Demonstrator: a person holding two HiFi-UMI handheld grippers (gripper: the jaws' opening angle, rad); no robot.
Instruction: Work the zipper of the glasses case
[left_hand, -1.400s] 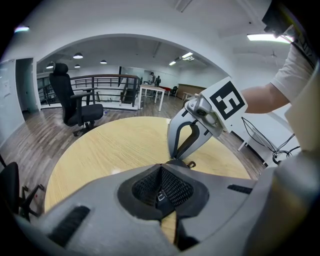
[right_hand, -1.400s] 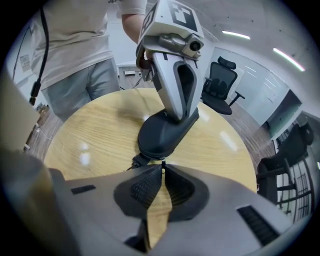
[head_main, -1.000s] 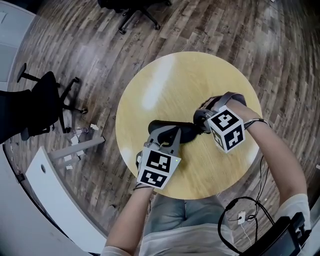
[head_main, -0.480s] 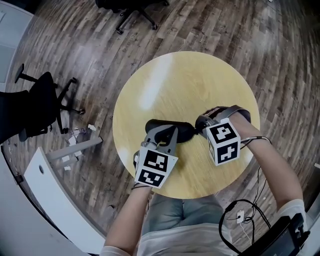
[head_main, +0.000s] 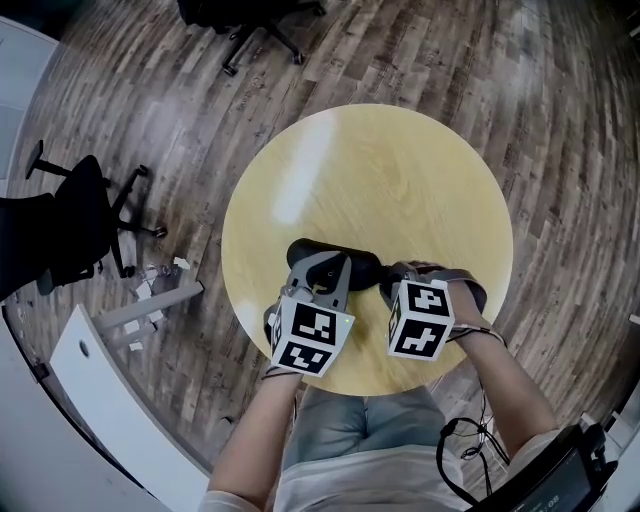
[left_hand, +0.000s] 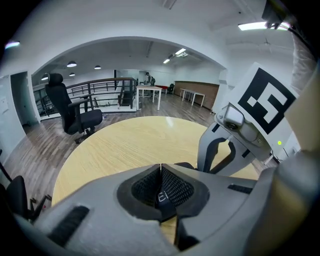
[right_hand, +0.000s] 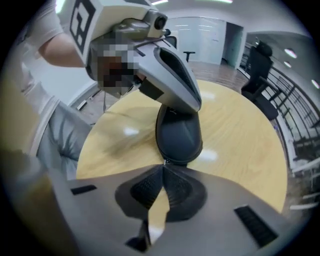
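The black glasses case (head_main: 345, 262) lies on the round yellow table (head_main: 400, 170), near its front edge. My left gripper (head_main: 322, 270) comes over the case from the near side and is shut on its left part; in the left gripper view the jaws (left_hand: 161, 172) pinch a dark piece of the case (left_hand: 161, 197). My right gripper (head_main: 388, 284) is at the case's right end. In the right gripper view the case (right_hand: 179, 135) points away from me, and the right gripper (right_hand: 164, 166) has its tips shut on the small zipper pull at the near end.
A person's arms hold both grippers from the table's near edge. Black office chairs stand on the wood floor at the left (head_main: 70, 215) and top (head_main: 240, 20). Scraps and a grey bar (head_main: 150, 295) lie left of the table. A white panel (head_main: 100, 400) fills the lower left.
The right gripper has moved from the case's far right side round its end toward the table's near edge. The left gripper has kept its hold on the case.
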